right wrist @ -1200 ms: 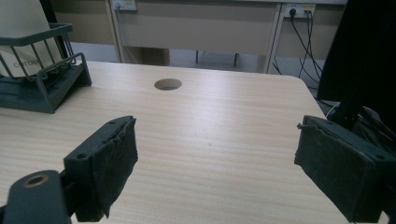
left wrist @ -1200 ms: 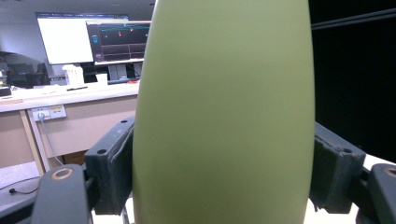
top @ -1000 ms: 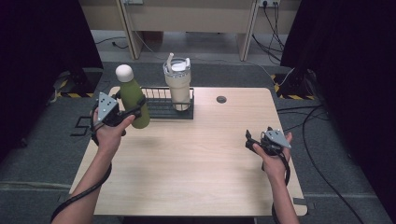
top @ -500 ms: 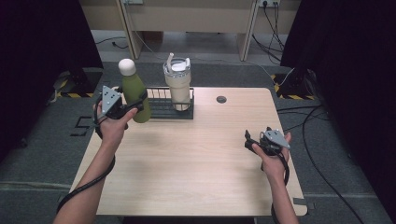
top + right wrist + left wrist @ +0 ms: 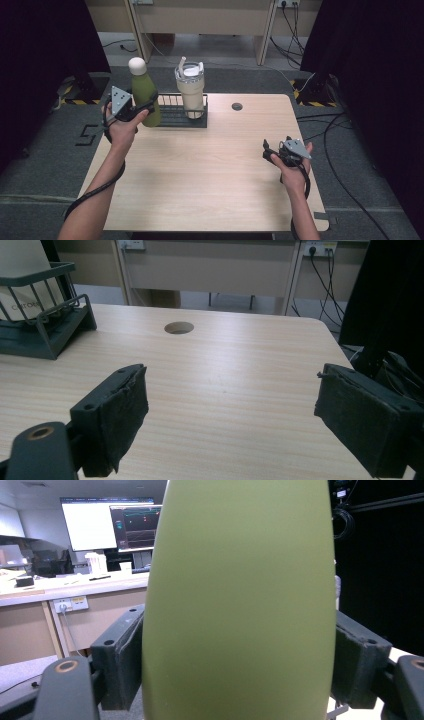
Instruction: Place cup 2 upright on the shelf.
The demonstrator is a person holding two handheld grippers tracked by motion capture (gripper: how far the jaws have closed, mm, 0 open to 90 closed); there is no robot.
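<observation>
A wire rack [image 5: 172, 116] is sitting at the far left of the surface [image 5: 210, 185], with a tumbler [image 5: 191, 92] standing upright in its right part. A bottle [image 5: 144, 90] is standing at the rack's left end (between the left tongs [image 5: 145, 107]). The right tongs [image 5: 270, 154] are hovering near the surface's right edge, well apart from the rack.

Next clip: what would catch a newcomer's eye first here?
The olive-green bottle with its white cap, clamped in the left gripper at the table's far left beside the black wire rack. Next, the cream tumbler standing in that rack. The right gripper hangs open near the table's right edge.
</observation>
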